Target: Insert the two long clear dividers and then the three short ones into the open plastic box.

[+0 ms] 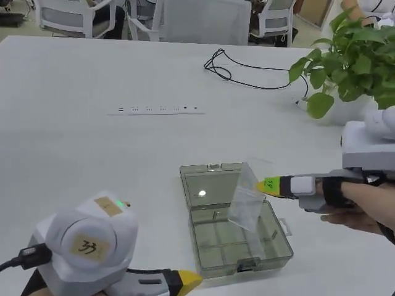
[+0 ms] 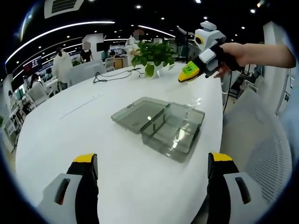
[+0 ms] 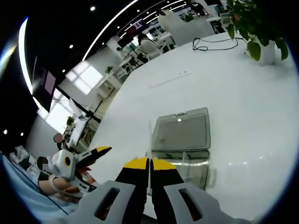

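Left gripper gapes empty; right gripper pinches a clear divider tilted over the smoky open box.

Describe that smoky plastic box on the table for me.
The plastic box is translucent, smoky grey-green, resting on the white table. Its hinged lid lies open flat behind the base, which looks split into compartments. A latch sits on the front wall. The right gripper holds a clear divider over it.
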Demonstrator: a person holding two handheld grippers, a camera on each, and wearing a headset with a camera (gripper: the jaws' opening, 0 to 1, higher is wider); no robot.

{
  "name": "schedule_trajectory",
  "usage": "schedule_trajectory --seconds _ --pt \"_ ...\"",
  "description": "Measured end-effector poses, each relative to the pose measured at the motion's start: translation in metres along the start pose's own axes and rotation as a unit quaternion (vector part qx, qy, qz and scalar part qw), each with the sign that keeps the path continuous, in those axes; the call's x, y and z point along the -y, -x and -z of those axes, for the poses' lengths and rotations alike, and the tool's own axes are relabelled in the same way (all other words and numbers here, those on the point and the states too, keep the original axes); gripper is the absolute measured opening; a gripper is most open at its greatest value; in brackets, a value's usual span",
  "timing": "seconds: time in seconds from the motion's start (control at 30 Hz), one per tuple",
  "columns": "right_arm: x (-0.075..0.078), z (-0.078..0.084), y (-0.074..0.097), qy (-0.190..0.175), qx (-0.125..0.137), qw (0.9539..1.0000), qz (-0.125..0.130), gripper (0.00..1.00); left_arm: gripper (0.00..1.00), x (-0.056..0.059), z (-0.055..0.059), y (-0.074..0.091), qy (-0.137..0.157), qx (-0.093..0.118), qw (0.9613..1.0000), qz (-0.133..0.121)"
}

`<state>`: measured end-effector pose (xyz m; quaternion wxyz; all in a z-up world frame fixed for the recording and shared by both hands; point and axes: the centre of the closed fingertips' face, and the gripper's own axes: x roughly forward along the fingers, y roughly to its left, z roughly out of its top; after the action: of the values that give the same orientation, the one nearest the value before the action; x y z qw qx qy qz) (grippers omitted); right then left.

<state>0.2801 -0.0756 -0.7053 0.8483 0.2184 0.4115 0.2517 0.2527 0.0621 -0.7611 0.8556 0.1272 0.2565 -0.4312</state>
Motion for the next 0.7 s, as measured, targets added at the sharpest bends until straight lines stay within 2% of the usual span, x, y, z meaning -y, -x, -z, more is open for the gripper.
schedule_trajectory --seconds 0.17,0.23,0.4,0.7 --pt "0.000 0.005 -0.006 -0.009 -0.037 0.9990 0.022 0.02 1.00 -0.007 0.008 0.000 -0.011 -0.004 0.9998 0.016" --pt "0.003 0.008 -0.007 -0.016 -0.055 0.9975 0.041 0.02 1.00 -0.009 0.011 -0.001 -0.011 -0.005 0.9996 0.023" --pt "0.007 0.008 -0.014 -0.020 -0.078 0.9946 0.065 0.02 0.99 -0.014 0.016 -0.002 -0.012 -0.003 0.9991 0.041" --pt "0.007 0.012 -0.020 -0.031 -0.143 0.9833 0.108 0.02 0.98 -0.023 0.021 -0.010 -0.016 0.005 0.9973 0.071"
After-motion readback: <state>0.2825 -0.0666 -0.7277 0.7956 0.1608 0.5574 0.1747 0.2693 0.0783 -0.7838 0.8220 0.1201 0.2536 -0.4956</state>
